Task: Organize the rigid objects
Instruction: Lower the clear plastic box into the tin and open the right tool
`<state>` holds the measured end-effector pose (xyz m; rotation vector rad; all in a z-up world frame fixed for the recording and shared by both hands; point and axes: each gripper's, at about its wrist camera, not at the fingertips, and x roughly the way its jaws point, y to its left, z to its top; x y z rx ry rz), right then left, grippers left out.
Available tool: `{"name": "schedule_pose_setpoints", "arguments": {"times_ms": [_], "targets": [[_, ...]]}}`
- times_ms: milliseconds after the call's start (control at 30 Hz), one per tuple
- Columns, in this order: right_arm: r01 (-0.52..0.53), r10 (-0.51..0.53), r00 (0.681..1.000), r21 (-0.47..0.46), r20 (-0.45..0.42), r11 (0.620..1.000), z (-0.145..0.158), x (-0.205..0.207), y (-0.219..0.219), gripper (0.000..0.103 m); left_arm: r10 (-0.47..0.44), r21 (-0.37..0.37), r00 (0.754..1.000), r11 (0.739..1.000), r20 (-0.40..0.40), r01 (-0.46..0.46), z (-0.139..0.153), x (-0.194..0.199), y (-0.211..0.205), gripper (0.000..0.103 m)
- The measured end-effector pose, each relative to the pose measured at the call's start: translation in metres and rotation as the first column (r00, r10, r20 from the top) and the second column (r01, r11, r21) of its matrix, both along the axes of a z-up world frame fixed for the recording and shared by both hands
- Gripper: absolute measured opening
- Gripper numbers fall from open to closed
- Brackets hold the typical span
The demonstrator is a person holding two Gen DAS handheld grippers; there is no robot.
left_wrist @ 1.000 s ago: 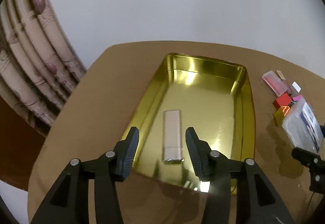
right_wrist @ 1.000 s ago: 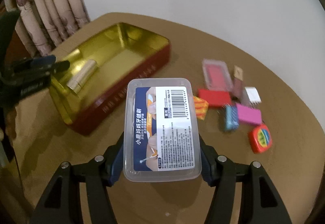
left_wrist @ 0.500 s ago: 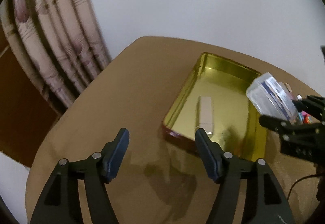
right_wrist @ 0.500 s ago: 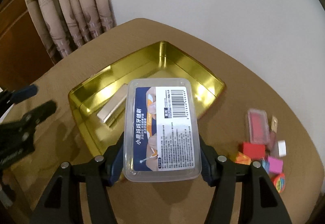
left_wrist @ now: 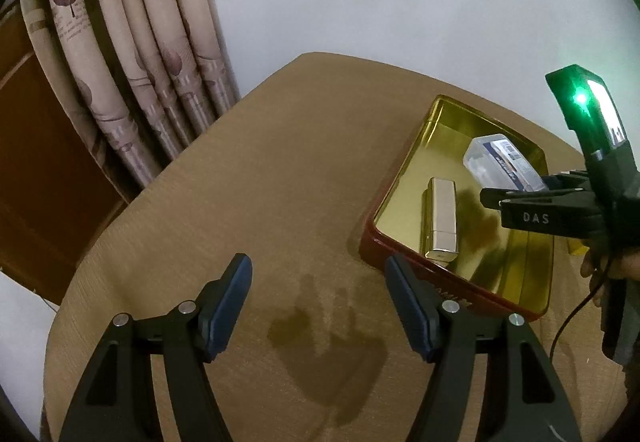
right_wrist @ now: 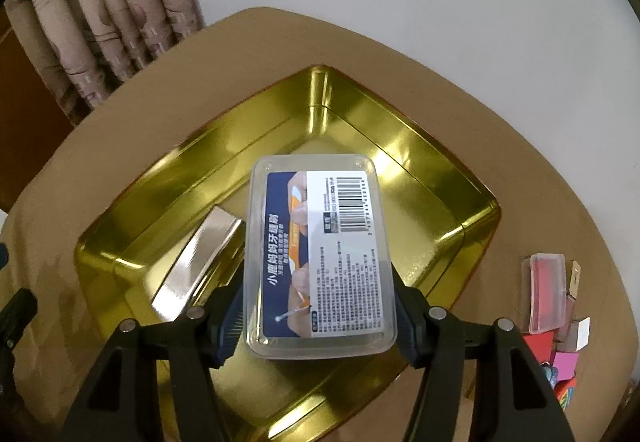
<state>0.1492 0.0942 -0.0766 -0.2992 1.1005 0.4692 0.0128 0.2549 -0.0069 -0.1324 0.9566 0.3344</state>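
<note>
Gold tin: one gold-lined tray [right_wrist: 420,169] with a red outer wall, sitting open on the tan table [left_wrist: 260,181]; it is taking up the centre of the right wrist view and lying at 3 o'clock in the left wrist view.
Silver case: one metallic bar-shaped case [left_wrist: 439,219] is lying flat on the tin's floor, at 9 o'clock of the carried box.
Clear box: one transparent plastic box [right_wrist: 320,258] with a printed barcode label is hanging above the tin's floor, long sides clamped.
Right gripper: the right gripper [right_wrist: 320,326] is holding its jaws pressed on the clear box, pointing steeply down over the tin.
Left gripper: the left gripper [left_wrist: 318,306] is hovering over bare table at 9 o'clock of the tin, jaws standing apart with nothing between them.
Loose pile: small boxes [right_wrist: 560,322] are waiting at 3 o'clock on the table; at least five, the exact count being hidden by the frame edge.
Step in hand: the clear box is being delivered into the tin, judging by its place.
Next move: lowering beside the silver case without striking it, then parting the jaws.
</note>
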Motion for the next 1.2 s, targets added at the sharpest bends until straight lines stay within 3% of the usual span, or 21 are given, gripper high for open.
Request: {"name": "schedule_pose_setpoints", "arguments": {"times_ms": [400,800,1000,1200], "targets": [[0.001,-0.001,1.000,-0.049,0.000,0.999,-0.024,0.004,0.014,0.063,-0.007,0.015,1.000,1.000,-0.016,0.007,0.001,0.004,-0.004,0.067],[0.011,-0.008,0.999,-0.075,0.039,0.997,-0.017,-0.004,0.009,0.069,0.005,0.050,1.000,0.999,-0.007,-0.005,0.008,0.002,-0.007,0.075],[0.031,-0.032,0.996,0.009,0.082,0.999,0.016,-0.024,-0.020,0.069,-0.011,0.032,1.000,0.999,-0.006,0.011,0.011,0.008,-0.019,0.075],[0.074,-0.078,0.989,0.037,0.124,0.997,0.035,-0.055,-0.091,0.069,-0.097,0.039,0.995,0.995,-0.005,0.097,0.008,0.016,-0.055,0.076]]}}
